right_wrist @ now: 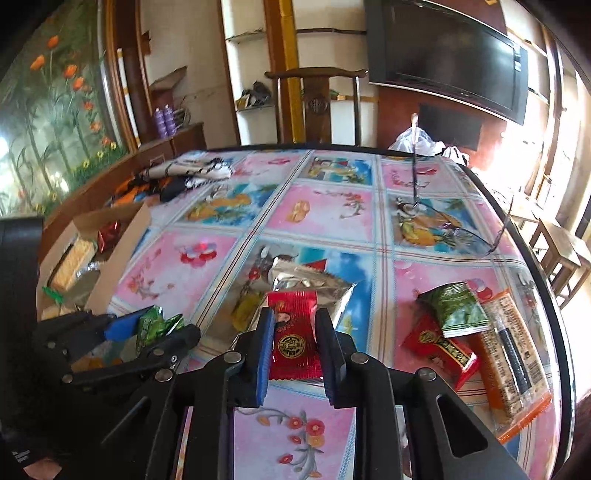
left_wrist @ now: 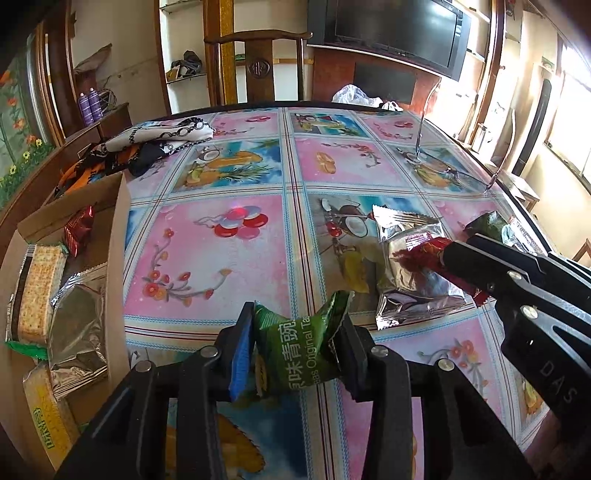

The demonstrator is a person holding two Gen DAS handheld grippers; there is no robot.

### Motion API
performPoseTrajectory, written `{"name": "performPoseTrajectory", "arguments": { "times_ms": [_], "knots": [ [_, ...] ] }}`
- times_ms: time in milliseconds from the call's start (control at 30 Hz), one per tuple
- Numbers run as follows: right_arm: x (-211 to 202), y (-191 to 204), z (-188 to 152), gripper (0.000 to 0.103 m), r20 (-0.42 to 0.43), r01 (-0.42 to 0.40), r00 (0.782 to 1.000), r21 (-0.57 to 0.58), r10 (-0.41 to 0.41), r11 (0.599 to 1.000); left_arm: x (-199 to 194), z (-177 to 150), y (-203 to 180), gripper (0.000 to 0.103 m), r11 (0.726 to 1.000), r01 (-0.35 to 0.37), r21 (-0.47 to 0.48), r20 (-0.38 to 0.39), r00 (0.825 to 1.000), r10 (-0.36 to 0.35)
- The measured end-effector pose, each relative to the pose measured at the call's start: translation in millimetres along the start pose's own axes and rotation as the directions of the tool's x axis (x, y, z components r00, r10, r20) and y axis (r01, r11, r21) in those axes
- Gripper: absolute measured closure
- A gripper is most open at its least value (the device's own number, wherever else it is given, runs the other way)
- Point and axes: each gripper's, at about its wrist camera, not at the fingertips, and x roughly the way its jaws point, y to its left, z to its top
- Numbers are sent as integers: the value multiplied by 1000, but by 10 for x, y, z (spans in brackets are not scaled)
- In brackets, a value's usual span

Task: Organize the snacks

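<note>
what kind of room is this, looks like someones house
Most likely a home living or dining room: a wall-mounted television, a carved wooden chair at a table with a fruit-print tablecloth, and a flower mural.

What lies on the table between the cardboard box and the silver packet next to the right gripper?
In the left wrist view, only bare patterned tablecloth lies between the cardboard box and the silver packet.

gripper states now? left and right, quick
Left gripper: shut on the green snack packet.
Right gripper: shut on the red snack packet.
</note>
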Motion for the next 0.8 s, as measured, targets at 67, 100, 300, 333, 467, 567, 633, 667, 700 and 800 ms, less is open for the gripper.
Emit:
{"name": "performPoseTrajectory", "arguments": {
  "times_ms": [67,100,300,333,467,567,633,667,700,800],
  "knots": [
    [1,2,0,80,-9,3,1000,-2,-3,1000,-2,1,2,64,1000,-2,1,0,1000,2],
    [12,6,-4,80,-20,2,1000,-6,-2,1000,-1,1,3,64,1000,-2,2,-2,1000,2],
    [118,34,-112,79,-131,-12,991,-56,5,998,-4,4,21,64,1000,-1,-2,-8,1000,1],
    [118,22,-121,79,-140,-17,990,-56,9,998,5,1,13,64,1000,-3,0,-8,1000,3],
    [108,-10,-133,73,-143,-20,990,-49,13,999,4,2,15,64,1000,-2,-1,-11,1000,2],
    [146,27,-158,69,-159,-9,987,-73,-3,997,6,2,14,64,1000,-1,-2,-11,1000,1],
    [161,54,-174,66,-164,-1,986,-89,-14,996,5,0,18,64,1000,-1,-2,-11,1000,1],
    [169,62,-181,66,-169,-2,985,-93,-14,996,6,0,17,64,1000,-3,-1,-11,1000,3],
    [183,63,-191,66,-180,-8,984,-92,-9,996,6,0,18,64,1000,-3,-1,-11,1000,3],
    [216,55,-208,66,-201,2,979,-98,-22,995,7,-1,21,64,1000,-3,-2,-12,1000,3]
  ]
}}
